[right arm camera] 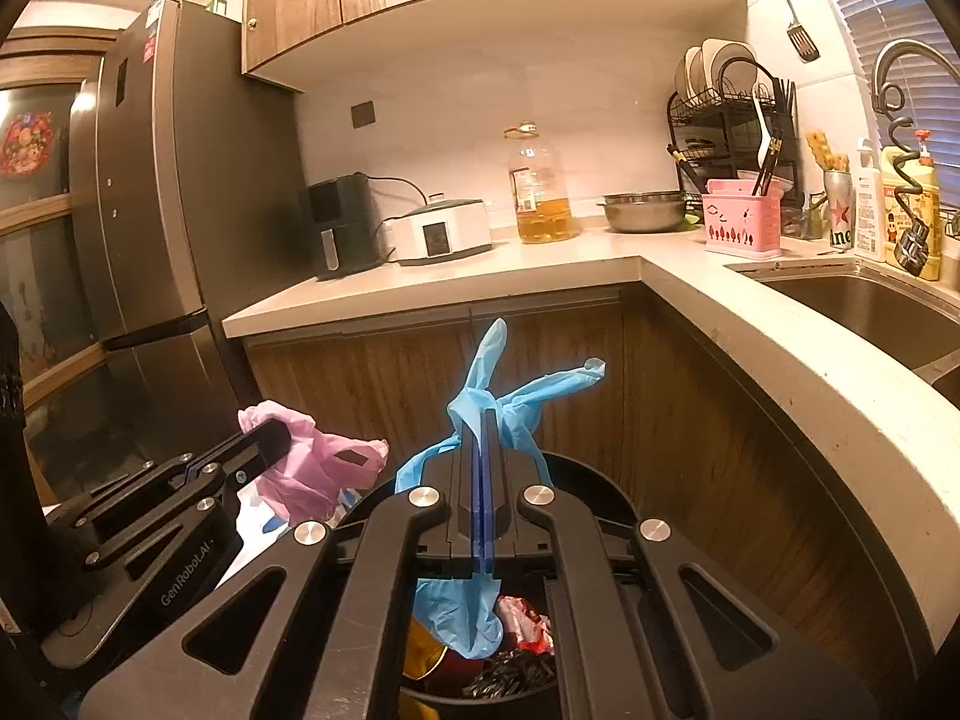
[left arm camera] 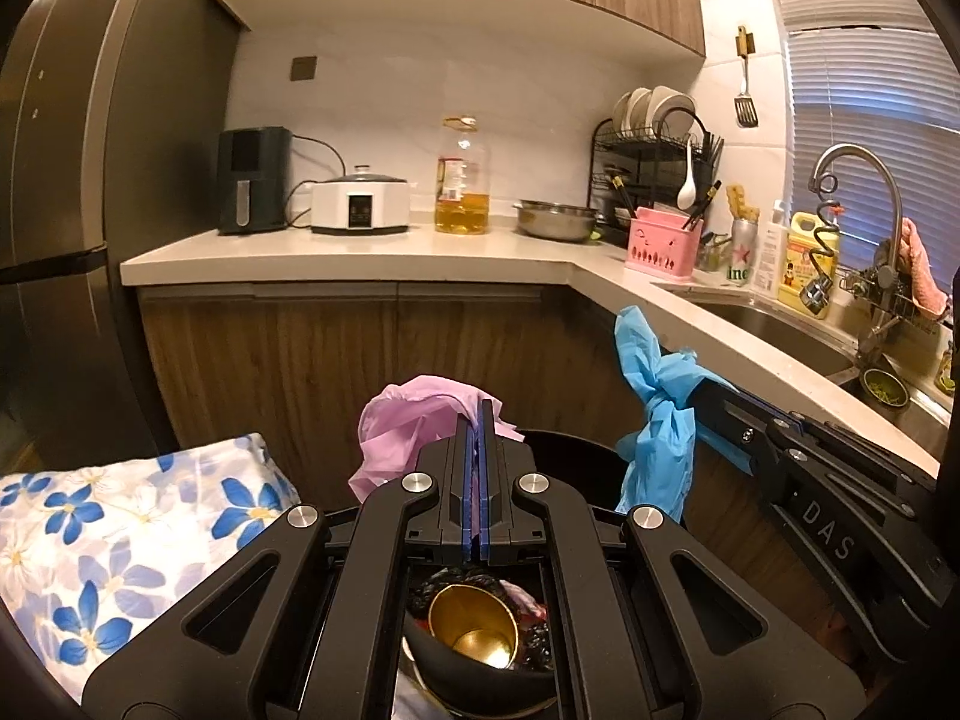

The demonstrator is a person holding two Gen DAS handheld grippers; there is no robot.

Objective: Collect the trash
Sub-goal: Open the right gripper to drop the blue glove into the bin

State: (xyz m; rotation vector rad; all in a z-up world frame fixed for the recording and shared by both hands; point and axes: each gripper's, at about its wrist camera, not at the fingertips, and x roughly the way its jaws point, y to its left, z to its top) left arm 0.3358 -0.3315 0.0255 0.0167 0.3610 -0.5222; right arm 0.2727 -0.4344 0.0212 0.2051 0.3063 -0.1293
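Bin (right arm camera: 606, 483) mostly hidden | left fingers (left arm camera: 480, 414) pinch pink bag (left arm camera: 408, 420) | right fingers (right arm camera: 483, 420) pinch blue glove (right arm camera: 480, 384)

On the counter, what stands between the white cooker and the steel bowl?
A large bottle of yellow oil stands between the white cooker and the steel bowl, apart from both. Both wrist views show it.

Pink bag (left arm camera: 408, 420), blue glove (right arm camera: 492, 396)
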